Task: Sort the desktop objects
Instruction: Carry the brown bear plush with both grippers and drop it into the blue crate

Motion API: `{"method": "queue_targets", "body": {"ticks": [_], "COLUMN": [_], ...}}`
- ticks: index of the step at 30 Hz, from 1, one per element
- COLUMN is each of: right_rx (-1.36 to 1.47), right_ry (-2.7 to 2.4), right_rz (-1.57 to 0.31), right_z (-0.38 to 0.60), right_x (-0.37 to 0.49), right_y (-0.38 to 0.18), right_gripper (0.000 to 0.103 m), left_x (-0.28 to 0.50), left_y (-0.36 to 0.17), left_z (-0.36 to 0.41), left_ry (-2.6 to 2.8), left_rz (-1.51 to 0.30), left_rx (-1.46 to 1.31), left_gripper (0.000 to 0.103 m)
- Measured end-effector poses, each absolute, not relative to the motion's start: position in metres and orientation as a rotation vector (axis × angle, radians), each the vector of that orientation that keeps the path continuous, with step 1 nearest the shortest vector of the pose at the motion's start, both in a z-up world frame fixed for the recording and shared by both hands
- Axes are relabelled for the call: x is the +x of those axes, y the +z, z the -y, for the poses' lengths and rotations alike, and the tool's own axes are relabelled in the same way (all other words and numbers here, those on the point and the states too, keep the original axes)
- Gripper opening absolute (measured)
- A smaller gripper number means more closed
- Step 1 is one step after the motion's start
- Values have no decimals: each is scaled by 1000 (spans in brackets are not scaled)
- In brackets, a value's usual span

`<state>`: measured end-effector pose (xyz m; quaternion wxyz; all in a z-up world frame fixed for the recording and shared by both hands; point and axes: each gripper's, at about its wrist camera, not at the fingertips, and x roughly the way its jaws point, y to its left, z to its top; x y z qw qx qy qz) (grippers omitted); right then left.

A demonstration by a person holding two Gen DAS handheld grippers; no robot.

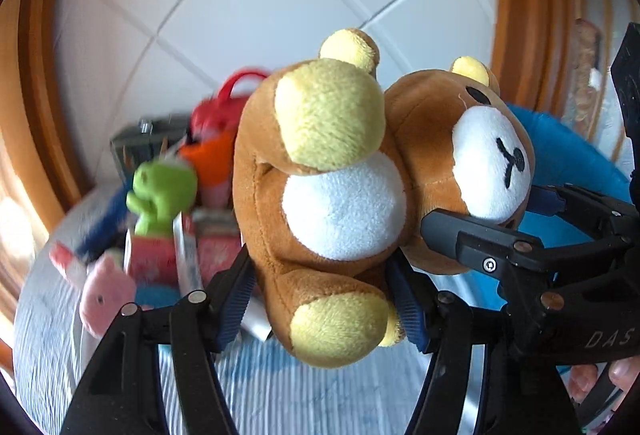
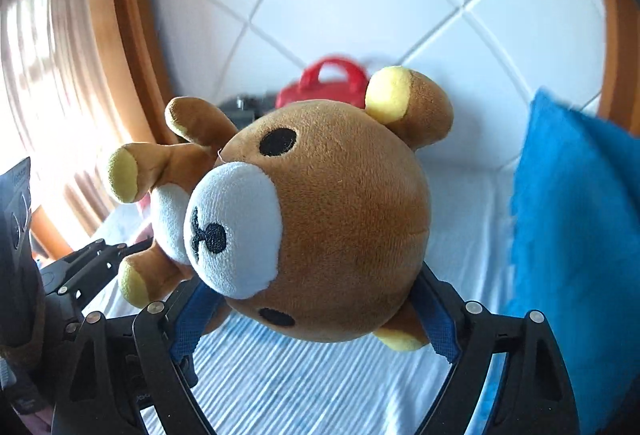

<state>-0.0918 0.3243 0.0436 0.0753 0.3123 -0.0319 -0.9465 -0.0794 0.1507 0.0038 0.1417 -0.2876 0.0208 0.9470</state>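
Observation:
A brown plush bear with yellow paws and ears and a white belly (image 1: 344, 211) hangs in the air above the table, lying sideways. My left gripper (image 1: 322, 291) is shut on its body, the blue pads (image 1: 236, 295) pressing its flanks. My right gripper (image 2: 316, 311) is shut on the bear's round head (image 2: 332, 219), one pad on each side. In the left wrist view the right gripper (image 1: 488, 207) reaches in from the right onto the head. The left gripper (image 2: 132, 263) shows at the left of the right wrist view, at the bear's legs.
Below lies a light blue striped cloth (image 2: 280, 375). A blurred pile holds a green toy dinosaur (image 1: 160, 195), a pink plush (image 1: 104, 295), a red handbag (image 2: 324, 83) and boxes. A blue furry cushion (image 2: 576, 235) stands at the right. Behind are a white tiled wall and a wooden frame (image 2: 120, 35).

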Motion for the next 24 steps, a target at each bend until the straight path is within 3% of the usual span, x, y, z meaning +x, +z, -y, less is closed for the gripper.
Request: {"method": "queue_targets", "body": {"ticks": [11, 24], "right_rx": [764, 726], "right_ry": [-3090, -3257], "right_rz": [98, 264], "right_z": [-417, -571], "right_x": [-4, 70], "right_y": [109, 127], "right_gripper": [89, 90], "left_x": [-32, 2], "left_y": [62, 87], "left_z": [-262, -439], "left_ry": [2605, 2447], "left_rz": [-137, -272], "left_rx": [-595, -598], "left_gripper": [63, 63]}}
